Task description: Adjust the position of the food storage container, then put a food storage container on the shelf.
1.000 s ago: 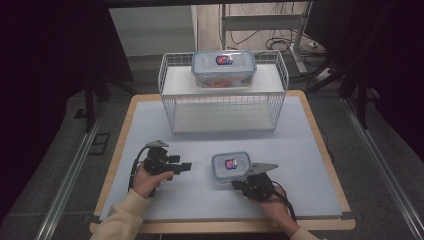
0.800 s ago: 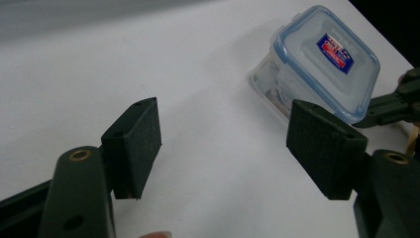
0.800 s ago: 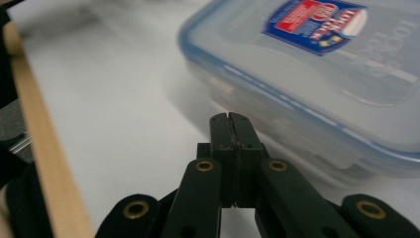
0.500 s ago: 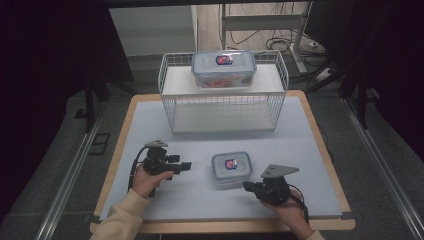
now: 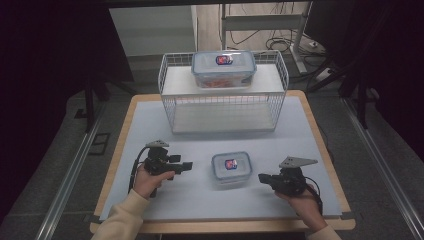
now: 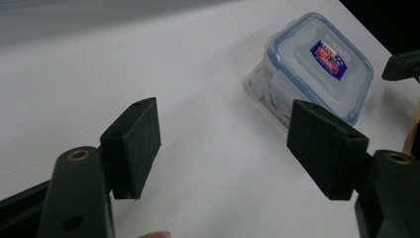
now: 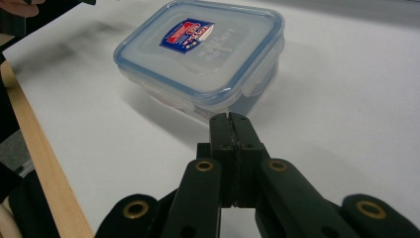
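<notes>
The small container (image 5: 231, 167) sits on the white table (image 5: 150, 125), near the front edge, lid clipped on, and everything else can be placed from it. To its right, close but apart, the right gripper (image 5: 263, 178) points at it with its jaws pressed together on nothing — in the right gripper view the tips (image 7: 231, 121) sit just short of the box's wall. On the container's left the left gripper (image 5: 188, 165) is held level, jaws wide apart and empty. Beyond the container stands a wire rack (image 5: 225, 107) — on its top shelf rests a larger container (image 5: 223, 68).
</notes>
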Motion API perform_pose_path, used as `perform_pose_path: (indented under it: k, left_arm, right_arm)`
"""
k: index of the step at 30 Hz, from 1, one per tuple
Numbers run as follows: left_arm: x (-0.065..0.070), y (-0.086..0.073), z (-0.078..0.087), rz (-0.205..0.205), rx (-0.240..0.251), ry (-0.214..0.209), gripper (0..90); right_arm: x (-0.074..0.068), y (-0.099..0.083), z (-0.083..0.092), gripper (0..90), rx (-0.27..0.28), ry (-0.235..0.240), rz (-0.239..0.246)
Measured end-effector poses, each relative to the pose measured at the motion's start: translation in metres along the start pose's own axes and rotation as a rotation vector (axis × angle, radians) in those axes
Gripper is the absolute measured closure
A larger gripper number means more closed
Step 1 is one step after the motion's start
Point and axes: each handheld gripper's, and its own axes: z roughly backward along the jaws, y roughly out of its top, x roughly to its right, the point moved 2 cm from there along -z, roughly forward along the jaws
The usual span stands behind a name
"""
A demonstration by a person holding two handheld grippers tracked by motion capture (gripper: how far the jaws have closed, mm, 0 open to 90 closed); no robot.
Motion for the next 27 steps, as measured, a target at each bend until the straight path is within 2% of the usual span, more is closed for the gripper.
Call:
perform_pose_path:
  k: [4, 7, 10, 14, 21, 27]
  left_arm:
    - [0.002, 0.001, 0.002, 0.017, 0.02, 0.024, 26.7]
    - [0.006, 0.002, 0.003, 0.034, 0.027, 0.034, 24.6]
    - [0.01, 0.003, 0.003, 0.056, 0.029, 0.025, 22.4]
    - [0.017, 0.005, 0.0, 0.072, 0.026, 0.011, 19.0]
    - [0.028, 0.005, -0.013, 0.095, -0.002, -0.019, 16.3]
    - [0.041, 0.004, -0.034, 0.114, -0.043, -0.061, 16.2]
  right_arm:
    - [0.0, 0.001, -0.001, 84.7, 0.005, 0.008, -0.002]
    - [0.001, 0.002, 0.0, 71.7, 0.019, 0.027, -0.021]
    - [0.003, 0.005, 0.0, 54.9, 0.038, 0.043, -0.046]
    - [0.006, 0.009, 0.001, 44.5, 0.046, 0.052, -0.062]
    - [0.016, 0.017, -0.002, 34.7, 0.043, 0.089, -0.124]
    - [0.024, 0.031, -0.017, 29.5, 0.017, 0.129, -0.165]
